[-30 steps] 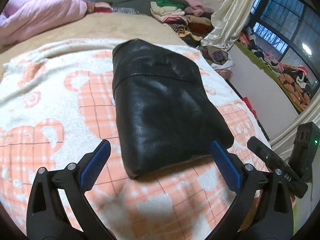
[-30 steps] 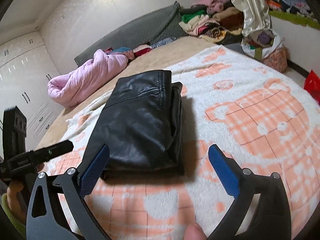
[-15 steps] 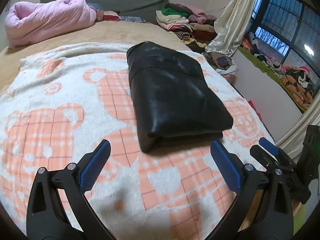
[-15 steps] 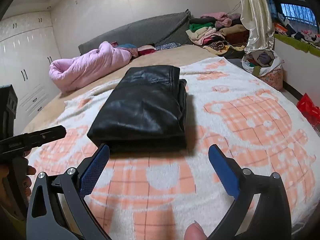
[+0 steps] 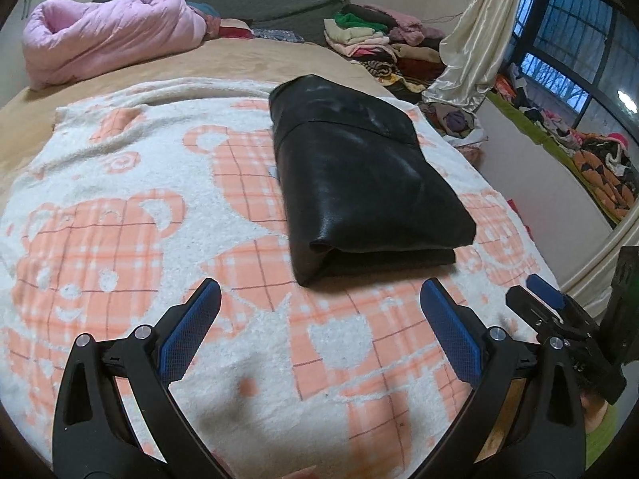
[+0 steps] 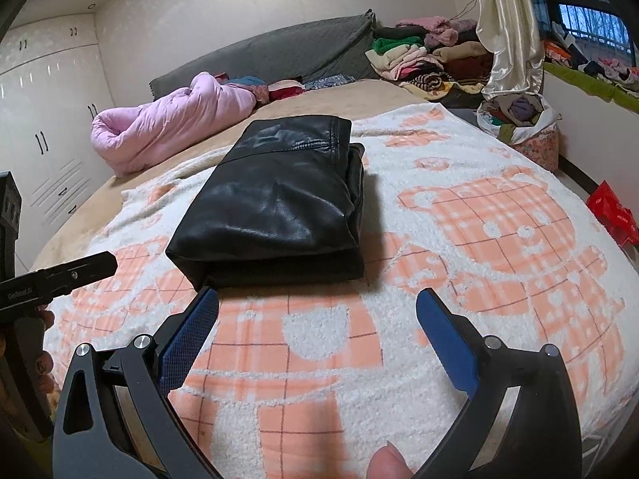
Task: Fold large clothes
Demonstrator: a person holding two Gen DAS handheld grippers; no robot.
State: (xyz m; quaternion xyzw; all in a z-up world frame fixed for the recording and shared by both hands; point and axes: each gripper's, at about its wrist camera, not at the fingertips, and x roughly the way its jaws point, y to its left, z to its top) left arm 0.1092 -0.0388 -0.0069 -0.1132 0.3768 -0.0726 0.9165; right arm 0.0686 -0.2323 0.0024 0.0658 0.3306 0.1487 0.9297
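Observation:
A black leather garment (image 5: 359,183) lies folded into a thick rectangle on the white and orange bear-print blanket (image 5: 120,247). In the right wrist view the same black leather garment (image 6: 275,207) sits just beyond the fingers. My left gripper (image 5: 319,295) is open and empty, held back from the garment's near edge. My right gripper (image 6: 317,303) is also open and empty, its left pad close to the garment's near corner without touching it. The right gripper (image 5: 559,319) shows at the right edge of the left wrist view.
A pink quilt (image 6: 171,119) is bundled at the head of the bed by a grey headboard (image 6: 279,52). Stacked clothes (image 6: 419,60) and a cream curtain (image 6: 507,28) stand at the back right. White wardrobes (image 6: 44,119) line the left wall. A red object (image 6: 611,211) lies off the bed's right edge.
Both grippers have drawn back from the folded garment toward the near edge of the bed. The garment lies still and looks farther away.

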